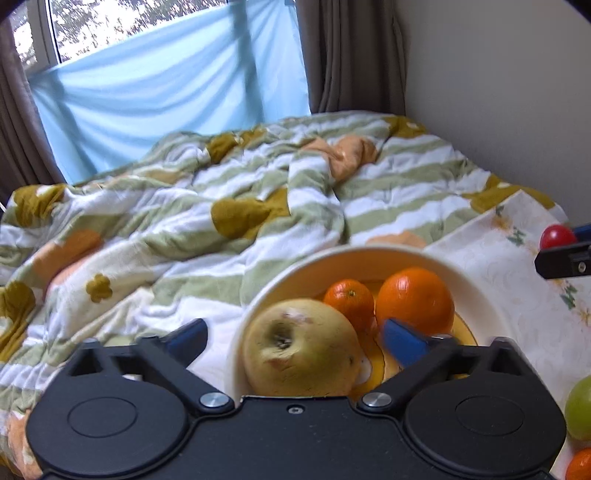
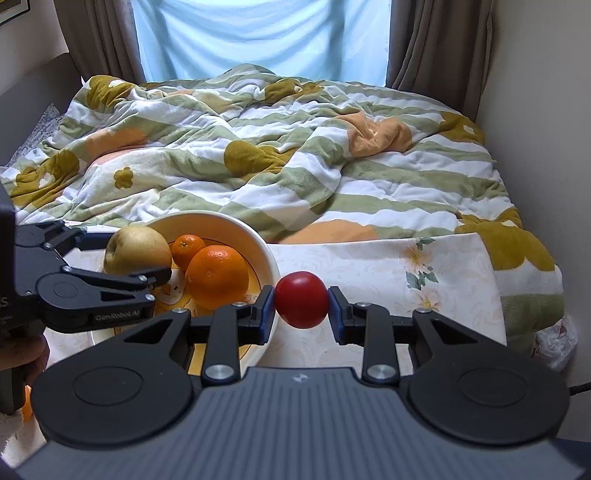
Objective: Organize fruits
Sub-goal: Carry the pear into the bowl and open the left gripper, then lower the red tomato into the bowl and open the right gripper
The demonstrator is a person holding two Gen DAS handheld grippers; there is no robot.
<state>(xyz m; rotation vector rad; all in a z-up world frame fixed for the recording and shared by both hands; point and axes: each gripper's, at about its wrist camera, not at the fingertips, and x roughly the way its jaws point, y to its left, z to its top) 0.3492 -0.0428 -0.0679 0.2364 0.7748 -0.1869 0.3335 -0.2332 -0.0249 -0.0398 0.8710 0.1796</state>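
My left tool (image 1: pixel 291 338) stands spread wide over the near edge of the white bowl (image 1: pixel 476 291), low in the left wrist view. Its blue pads (image 1: pixel 404 341) flank the yellow-green apple (image 1: pixel 301 349) without pressing it: one pad sits outside the bowl's rim at lower left, the other inside the bowl at lower right, in front of the large orange (image 1: pixel 415 299). The apple rests in the bowl against its near wall, stem hollow facing the camera (a few brown blemishes on its skin). Behind it lie the small mandarin (image 1: pixel 350 301) and the large orange, touching each other.

My right tool (image 2: pixel 301 308) is at the centre of the right wrist view, pinching a red tomato (image 2: pixel 301 299) squarely between both pads, just right of the bowl's rim (image 2: pixel 271 258) and above the floral cloth (image 2: pixel 424 273) covering the tabletop. I cannot tell whether the tomato touches the cloth.

At the lower right edge of the left wrist view I see part of a green fruit (image 1: pixel 580 410) and a sliver of another orange (image 1: pixel 580 465), both on the cloth outside the bowl. Across the upper half of each view stretches a bed with a rumpled striped flowered quilt (image 2: pixel 258 147), and behind it a pale blue sheet (image 2: pixel 258 33) hangs over the window between brown curtains (image 2: pixel 424 44).
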